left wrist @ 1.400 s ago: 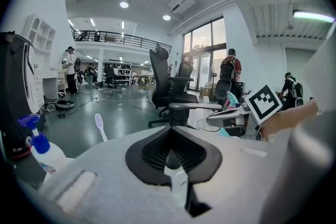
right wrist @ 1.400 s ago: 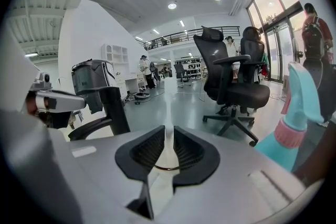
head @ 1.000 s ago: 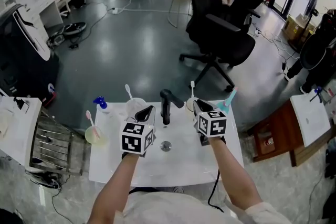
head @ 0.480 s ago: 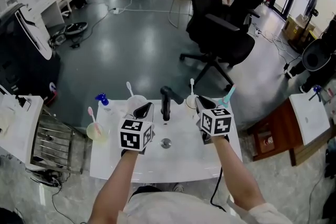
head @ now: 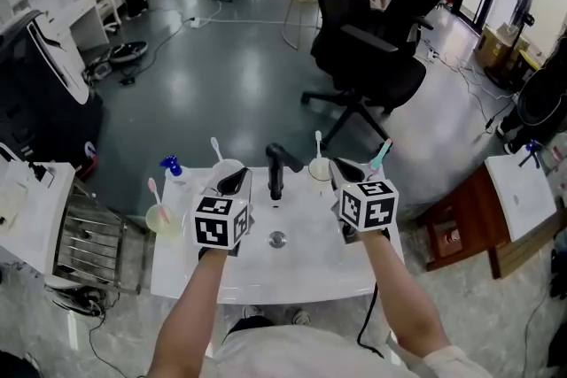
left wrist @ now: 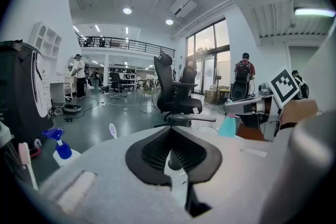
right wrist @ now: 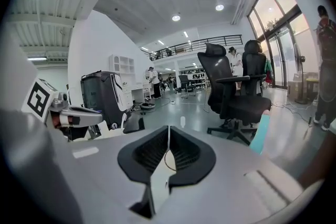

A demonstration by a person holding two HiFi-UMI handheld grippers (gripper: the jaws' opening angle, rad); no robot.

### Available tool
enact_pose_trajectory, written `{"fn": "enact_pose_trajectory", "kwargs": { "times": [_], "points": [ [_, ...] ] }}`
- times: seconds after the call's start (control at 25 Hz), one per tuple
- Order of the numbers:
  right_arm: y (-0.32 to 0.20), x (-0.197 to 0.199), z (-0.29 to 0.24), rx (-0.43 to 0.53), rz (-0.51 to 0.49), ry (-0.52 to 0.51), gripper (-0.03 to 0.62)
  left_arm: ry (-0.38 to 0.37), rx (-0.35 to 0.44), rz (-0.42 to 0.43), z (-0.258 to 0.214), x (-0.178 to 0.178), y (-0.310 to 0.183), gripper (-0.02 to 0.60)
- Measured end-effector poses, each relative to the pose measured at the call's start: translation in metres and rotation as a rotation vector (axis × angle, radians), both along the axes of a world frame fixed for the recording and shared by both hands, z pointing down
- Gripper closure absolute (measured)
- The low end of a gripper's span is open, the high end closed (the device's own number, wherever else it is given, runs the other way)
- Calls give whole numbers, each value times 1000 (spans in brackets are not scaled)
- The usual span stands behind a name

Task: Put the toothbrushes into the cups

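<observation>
On the white washbasin (head: 310, 266) stand three cups, each with a toothbrush upright in it. A yellowish cup (head: 165, 223) at the left holds a pink brush (head: 153, 190). A white cup (head: 227, 172) left of the faucet holds a white brush (head: 215, 149). Another cup (head: 319, 172) right of the faucet holds a white brush (head: 318, 143). My left gripper (head: 237, 180) hovers shut and empty by the middle cup. My right gripper (head: 339, 166) hangs just right of the right cup; its jaws are closing, tips together, nothing between them.
A black faucet (head: 275, 168) rises between the grippers, with the drain (head: 277, 237) in front of it. A blue spray bottle (head: 173, 173) stands at the back left, a teal bottle (head: 381, 155) at the back right. Black office chairs (head: 368, 49) stand beyond the basin.
Both grippers have lifted off the basin, the right one more, and it has drawn slightly away from the right cup. The brushes and cups have not moved.
</observation>
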State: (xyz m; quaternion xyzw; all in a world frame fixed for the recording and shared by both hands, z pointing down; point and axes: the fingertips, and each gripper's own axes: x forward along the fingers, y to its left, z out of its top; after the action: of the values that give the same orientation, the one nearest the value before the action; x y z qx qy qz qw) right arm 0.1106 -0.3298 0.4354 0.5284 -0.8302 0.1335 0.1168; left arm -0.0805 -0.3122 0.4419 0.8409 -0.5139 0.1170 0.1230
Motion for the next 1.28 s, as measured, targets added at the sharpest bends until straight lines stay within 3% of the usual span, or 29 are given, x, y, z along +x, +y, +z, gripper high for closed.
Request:
{"fn": "enact_pose_trajectory", "kwargs": {
  "times": [0.64, 1.28],
  "points": [
    [21, -10, -44, 34, -62, -32, 591, -40, 23, -11, -19, -19, -1, 578],
    [27, -32, -43, 43, -107, -30, 591, -41, 29, -34, -23, -40, 7, 578]
  ]
}}
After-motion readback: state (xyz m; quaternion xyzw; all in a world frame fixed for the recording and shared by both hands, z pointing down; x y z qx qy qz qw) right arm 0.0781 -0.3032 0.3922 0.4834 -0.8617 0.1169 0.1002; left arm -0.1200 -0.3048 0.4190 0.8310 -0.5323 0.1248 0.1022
